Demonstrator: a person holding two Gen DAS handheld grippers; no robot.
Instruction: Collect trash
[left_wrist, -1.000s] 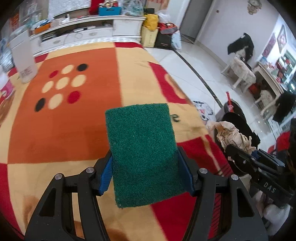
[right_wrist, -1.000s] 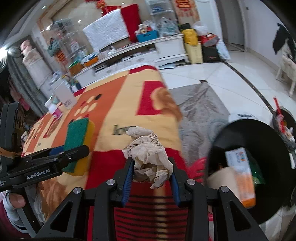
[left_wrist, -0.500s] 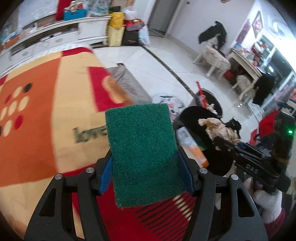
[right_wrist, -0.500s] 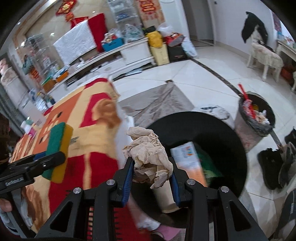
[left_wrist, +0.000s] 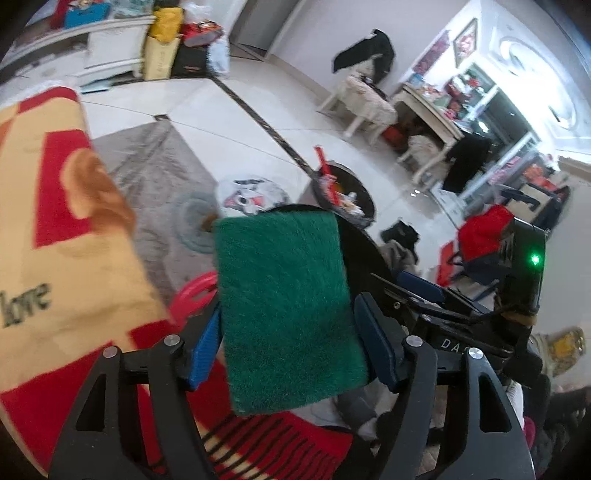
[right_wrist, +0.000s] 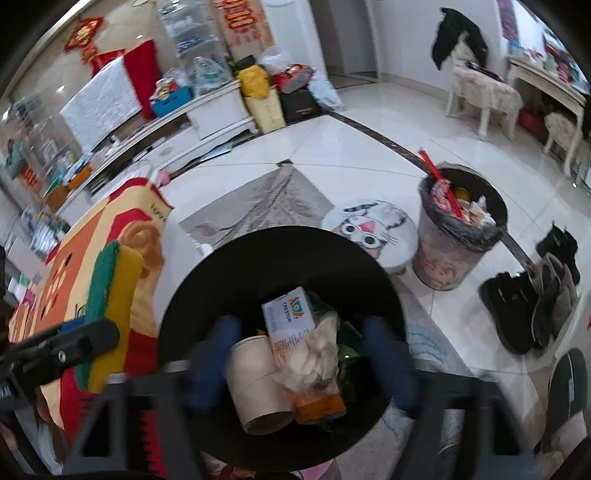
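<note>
- The right claw (right_wrist: 299, 354) is spreading apart over the black bin (right_wrist: 280, 251); nothing sits between its blurred blue pads any more.
- The crumpled tissue (right_wrist: 317, 350) it was pinching half a second ago now lies below, inside the bin, on an orange-and-white carton (right_wrist: 295, 332) and beside a paper cup (right_wrist: 255, 380). That piece of trash looks delivered.
- The left claw (left_wrist: 291, 332) is opening around the green scouring sponge (left_wrist: 284, 295); the sponge sits between the blue pads, and a gap already shows at the right pad.
- Since a second ago the left view has swung from the patterned blanket (left_wrist: 55, 221) toward the bin, whose black rim shows behind the sponge.
- Judging from this, the sponge is next to drop, provided it is clear of the blanket edge.
</note>
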